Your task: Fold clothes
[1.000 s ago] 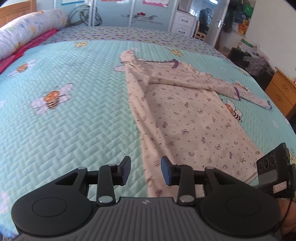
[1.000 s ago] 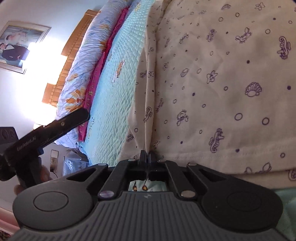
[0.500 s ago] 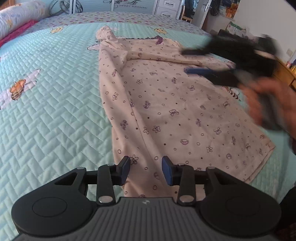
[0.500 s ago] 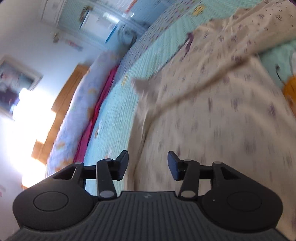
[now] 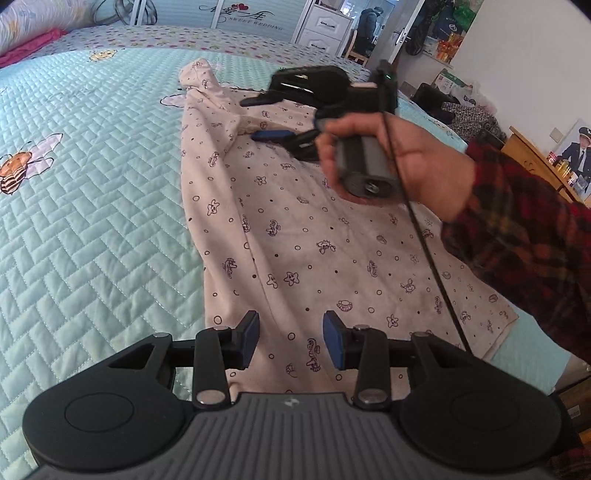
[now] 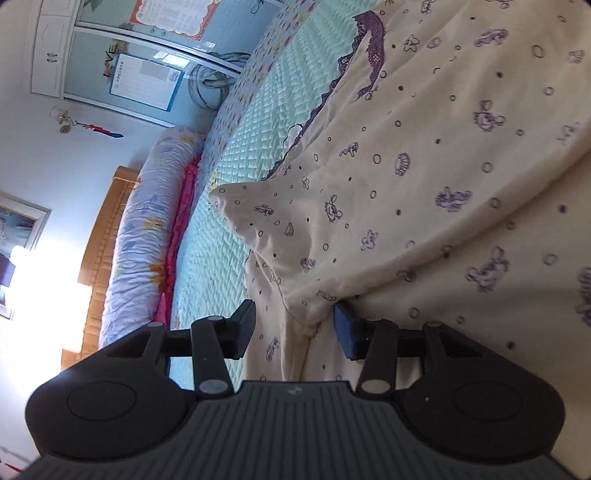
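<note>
A cream garment [image 5: 295, 229] with small purple prints lies flat on the teal quilted bedspread [image 5: 92, 221], its left side folded in lengthwise. My left gripper [image 5: 291, 341] stands open low over the near hem, the cloth beneath its fingers and nothing pinched. A hand in a plaid sleeve [image 5: 517, 229] holds my right gripper [image 5: 260, 118] over the far, upper part of the garment. In the right wrist view the right gripper [image 6: 295, 328] is open, turned on its side. A raised fold of the garment [image 6: 306, 280] sits between its jaws, near the purple-trimmed neckline [image 6: 365, 40].
A long floral bolster [image 6: 136, 236] and a wooden headboard [image 6: 99, 229] run along one side of the bed. A mirrored wardrobe [image 5: 236, 18] stands beyond the far end. A wooden cabinet [image 5: 535, 155] and dark bags [image 5: 436, 98] stand on the right.
The right gripper let go of the garment's edge, opened, and swept across to the fold near the shoulder. The left gripper sank closer to the hem.
</note>
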A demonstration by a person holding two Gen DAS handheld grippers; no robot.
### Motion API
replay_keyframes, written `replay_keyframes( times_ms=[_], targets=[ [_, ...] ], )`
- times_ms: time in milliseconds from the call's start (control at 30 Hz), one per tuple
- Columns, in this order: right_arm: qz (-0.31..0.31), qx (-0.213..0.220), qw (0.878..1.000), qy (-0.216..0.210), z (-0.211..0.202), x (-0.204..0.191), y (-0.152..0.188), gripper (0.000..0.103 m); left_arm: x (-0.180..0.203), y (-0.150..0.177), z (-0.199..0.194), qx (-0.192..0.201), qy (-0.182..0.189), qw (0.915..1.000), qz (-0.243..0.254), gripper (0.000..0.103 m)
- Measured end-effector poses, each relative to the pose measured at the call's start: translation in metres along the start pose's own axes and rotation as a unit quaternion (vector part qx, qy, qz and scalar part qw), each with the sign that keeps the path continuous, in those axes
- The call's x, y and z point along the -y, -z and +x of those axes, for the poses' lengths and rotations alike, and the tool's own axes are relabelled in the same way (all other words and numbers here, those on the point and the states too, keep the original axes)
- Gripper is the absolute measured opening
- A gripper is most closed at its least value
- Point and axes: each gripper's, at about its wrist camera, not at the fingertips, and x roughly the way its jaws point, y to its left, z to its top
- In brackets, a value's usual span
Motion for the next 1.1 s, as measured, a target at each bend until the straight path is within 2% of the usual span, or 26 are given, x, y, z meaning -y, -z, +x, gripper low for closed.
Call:
replay_keyframes(
  times_ms=[100,167,267,300,333,367,400,467,567,633,700,733,800,900,967,1033,1100],
  targets=[
    [-0.005,0.008,1.000,0.011,0.003,-0.004,0.000,0.050,0.000,0.001,0.000,-0.001,0.008,1.0000,-0.002,0.040],
    [-0.005,0.013,1.000,0.008,0.002,-0.005,0.000,0.053,0.000,0.001,0.001,-0.002,0.012,0.9999,-0.004,0.040],
    [-0.034,0.006,0.999,-0.002,0.005,-0.009,0.002,0.051,0.000,0.001,0.001,-0.002,0.015,0.9999,-0.006,0.040],
    [-0.048,-0.001,0.999,-0.001,0.006,-0.011,0.003,0.041,0.000,0.001,0.001,-0.002,0.014,0.9999,-0.006,0.040],
    [-0.056,-0.004,0.998,-0.001,0.006,-0.011,0.002,0.021,0.000,0.001,0.002,-0.003,0.014,0.9999,-0.006,0.041],
    [-0.064,-0.007,0.998,-0.001,0.005,-0.010,0.001,0.011,0.000,0.002,0.003,-0.005,0.014,0.9999,-0.007,0.041],
    [-0.072,-0.010,0.997,-0.001,0.005,-0.010,0.001,0.009,-0.001,0.002,0.004,-0.007,0.014,0.9998,-0.008,0.042],
    [-0.083,0.013,0.996,-0.002,-0.009,-0.011,-0.004,0.009,-0.003,0.003,0.005,-0.011,0.015,0.9998,-0.012,0.042],
    [-0.105,0.041,0.994,0.002,-0.026,-0.012,-0.013,0.009,-0.005,0.003,0.006,-0.014,0.041,0.9988,-0.024,0.042],
    [-0.116,0.043,0.992,0.009,-0.025,-0.010,-0.020,0.008,-0.004,0.004,0.008,-0.022,0.061,0.9975,-0.029,0.043],
    [-0.141,0.031,0.989,0.027,-0.015,-0.010,-0.023,0.010,-0.001,0.006,0.011,-0.031,0.067,0.9970,-0.025,0.043],
    [-0.139,0.011,0.990,0.023,-0.009,-0.005,-0.024,0.010,0.000,0.007,0.012,-0.035,0.065,0.9971,-0.021,0.044],
    [-0.131,0.004,0.991,0.025,-0.002,0.004,-0.021,0.009,0.001,0.008,0.014,-0.038,0.065,0.9969,-0.021,0.044],
    [-0.150,0.003,0.989,0.017,-0.004,0.005,-0.020,0.011,-0.004,0.008,0.013,-0.038,0.080,0.9954,-0.038,0.046],
    [-0.138,-0.008,0.990,0.009,-0.014,0.001,-0.017,0.021,-0.007,0.008,0.014,-0.039,0.084,0.9943,-0.051,0.047],
    [-0.125,-0.020,0.992,0.002,-0.024,-0.002,-0.014,0.044,-0.004,0.007,0.013,-0.038,0.079,0.9950,-0.048,0.047],
    [-0.129,-0.046,0.990,-0.020,-0.045,-0.009,0.004,0.051,0.003,0.006,0.010,-0.036,0.064,0.9968,-0.032,0.047]
  ],
)
